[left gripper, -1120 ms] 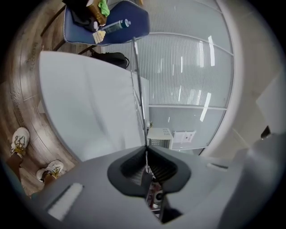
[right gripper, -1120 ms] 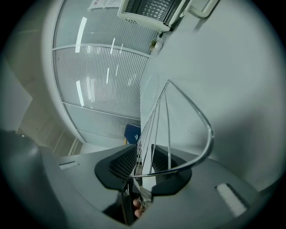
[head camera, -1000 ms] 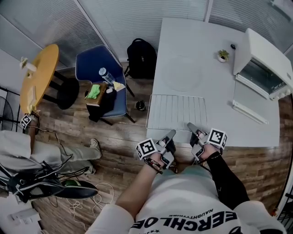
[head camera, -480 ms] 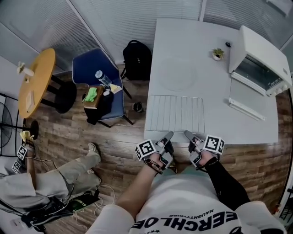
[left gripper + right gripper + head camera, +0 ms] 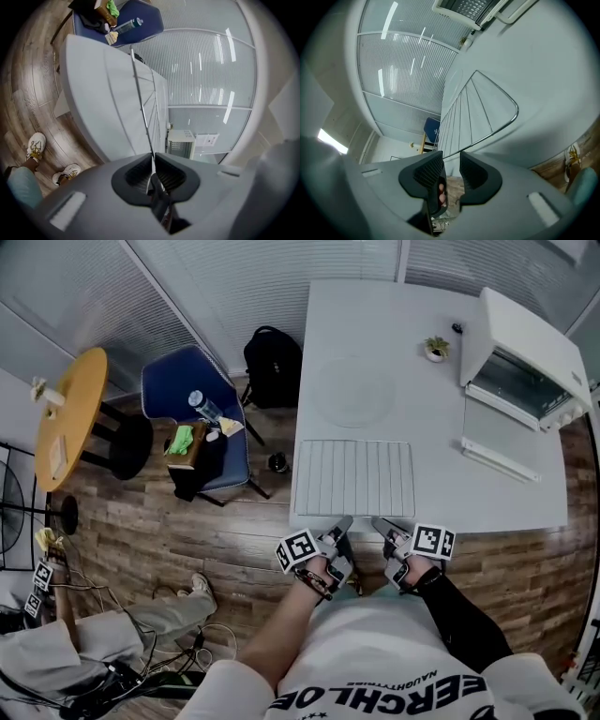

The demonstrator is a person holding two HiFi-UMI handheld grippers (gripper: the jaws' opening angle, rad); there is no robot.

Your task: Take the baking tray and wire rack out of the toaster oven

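The wire rack [image 5: 354,477] lies flat on the white table [image 5: 412,315], close to its near edge. My left gripper [image 5: 345,520] sits at the rack's near left part. In the left gripper view the left gripper [image 5: 153,161] is shut on the thin edge wire of the rack [image 5: 143,103]. My right gripper [image 5: 378,521] is at the near right part. Its jaws [image 5: 451,161] stand slightly apart, with the rack's rim [image 5: 476,112] running to their tips. The white toaster oven [image 5: 525,367] stands at the back right with its door [image 5: 502,439] folded down. A faint round shape [image 5: 352,390] shows behind the rack.
A small potted plant [image 5: 434,350] stands left of the oven. Off the table's left side are a blue chair [image 5: 187,390] with a bottle and clutter, a black backpack [image 5: 272,362] and a yellow round table [image 5: 70,413]. A person [image 5: 56,652] sits low at the left.
Both grippers have drawn back a little toward the table's near edge, the right one from over the rack's near rim. The rack lies where it was. The seated person's leg has shifted.
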